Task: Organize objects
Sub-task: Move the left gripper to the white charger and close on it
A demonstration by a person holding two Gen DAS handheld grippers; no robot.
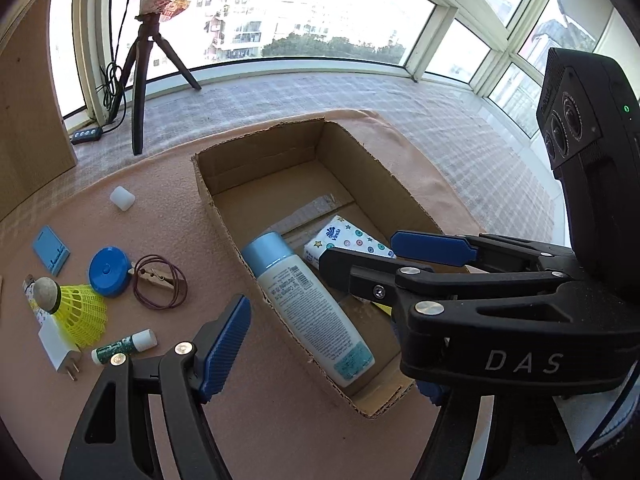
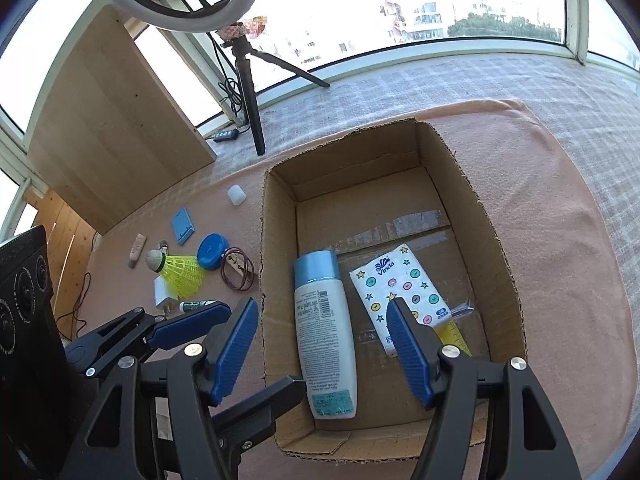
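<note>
An open cardboard box [image 2: 496, 240] [image 1: 216, 216] sits on a pink cloth. Inside lie a white bottle with a blue cap [image 2: 324, 332] [image 1: 304, 304], a Vinda tissue pack [image 2: 404, 288] [image 1: 344, 240] and a yellow ruler [image 2: 454, 334]. My right gripper [image 2: 322, 346] is open and empty, hovering over the bottle at the box's near end; it also shows in the left wrist view [image 1: 360, 252]. My left gripper [image 1: 332, 360] is open and empty beside the box's left wall; one of its blue fingers [image 1: 226, 340] shows, the other is hidden behind the right gripper.
Left of the box lie a yellow shuttlecock [image 1: 76, 308], blue tape measure [image 1: 108, 266], clothespin with a brown loop [image 1: 160, 280], glue stick [image 1: 124, 346], white charger [image 1: 58, 346], blue card [image 1: 50, 248] and white cap [image 1: 122, 198]. A tripod [image 1: 140, 80] and wooden panel [image 2: 112, 128] stand behind.
</note>
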